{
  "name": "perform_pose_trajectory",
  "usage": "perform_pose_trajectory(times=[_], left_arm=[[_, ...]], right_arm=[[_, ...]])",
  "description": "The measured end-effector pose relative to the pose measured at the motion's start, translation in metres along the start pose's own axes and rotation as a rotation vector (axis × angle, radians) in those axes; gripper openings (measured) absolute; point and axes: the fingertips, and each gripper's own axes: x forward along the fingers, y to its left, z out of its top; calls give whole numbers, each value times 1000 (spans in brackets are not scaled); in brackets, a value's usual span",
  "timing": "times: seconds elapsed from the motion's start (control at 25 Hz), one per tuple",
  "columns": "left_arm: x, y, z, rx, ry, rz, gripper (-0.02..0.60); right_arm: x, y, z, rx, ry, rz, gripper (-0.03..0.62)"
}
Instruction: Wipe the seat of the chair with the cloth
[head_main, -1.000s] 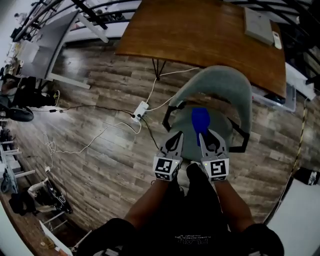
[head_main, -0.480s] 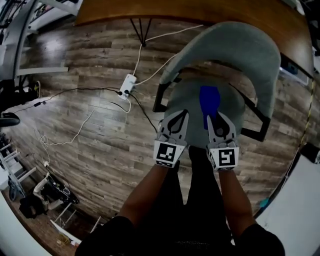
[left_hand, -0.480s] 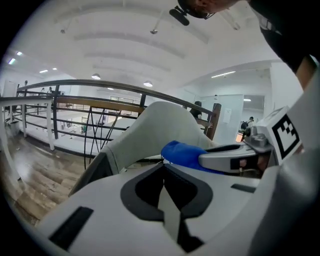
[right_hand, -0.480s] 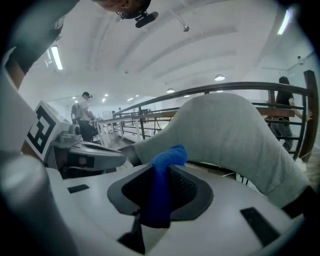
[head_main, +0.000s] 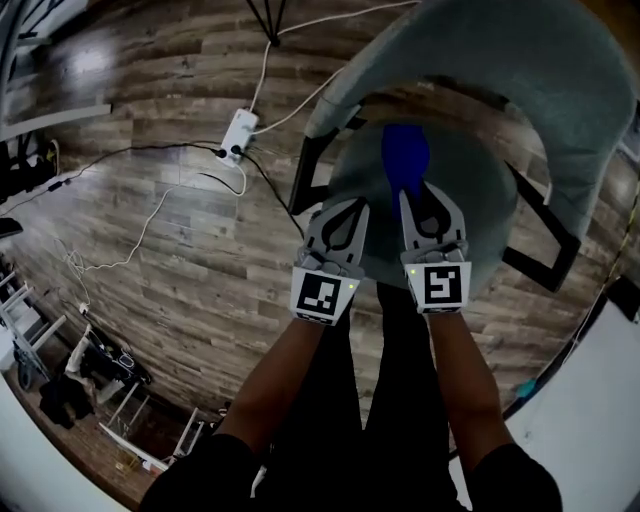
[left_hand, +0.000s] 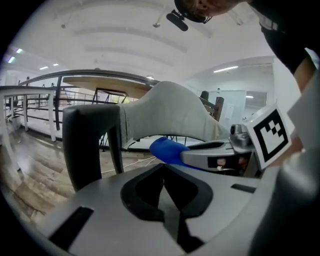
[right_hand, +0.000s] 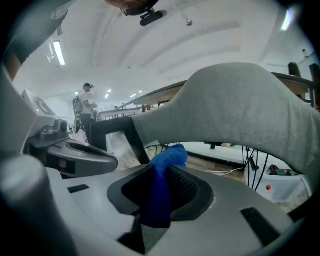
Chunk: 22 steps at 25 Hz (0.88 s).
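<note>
The person's forearms (head_main: 285, 375) are holding the two grippers side by side, just apart, over the near edge of the chair's seat (head_main: 472, 200), marker cubes facing up.

The left gripper (left_hand: 164, 170) is carrying nothing. Its fingers are pressing together along their whole length, and it is hovering at the seat's left front rim.

The right gripper (right_hand: 159, 172) is pinching the blue cloth (right_hand: 161, 195). A fold is standing squeezed between the dark pads, and a bunched end is poking out past the tips. From above, that loose end is stretching ahead of the right gripper over the middle of the grey seat, pointing toward the backrest (head_main: 520, 60). Whether the cloth is touching the seat cannot be told.

The grey backrest is curving around the far side of the seat. A black armrest (head_main: 303, 180) is standing just beyond the left gripper, and the other armrest (head_main: 545, 235) is standing at the seat's right side.

Around the chair, the wood-plank floor (head_main: 150, 270) is showing. On it, well left of the chair, a white power strip (head_main: 237, 133) is lying with a white cable (head_main: 262, 70) running away from it and black cables (head_main: 130, 155) trailing off to the left.
</note>
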Motion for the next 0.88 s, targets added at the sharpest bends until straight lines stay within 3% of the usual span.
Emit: perform_pose_trajectory(times=[0.12,0.44,0.64,0.88], left_arm=[[5,6,-11,-11,1,1,6],[8,20,-32,-26,0,2,6],[3,22,-39,-22,29,-12,6],[2,20,-42,-36,40,-17,6]], right_arm=[[21,5,-20,-24,68,28,92],[64,17,-45,-67,126,47,92],[77,15,-62,-109,217,16,92],[81,5,-64,-125,222,-38,92]])
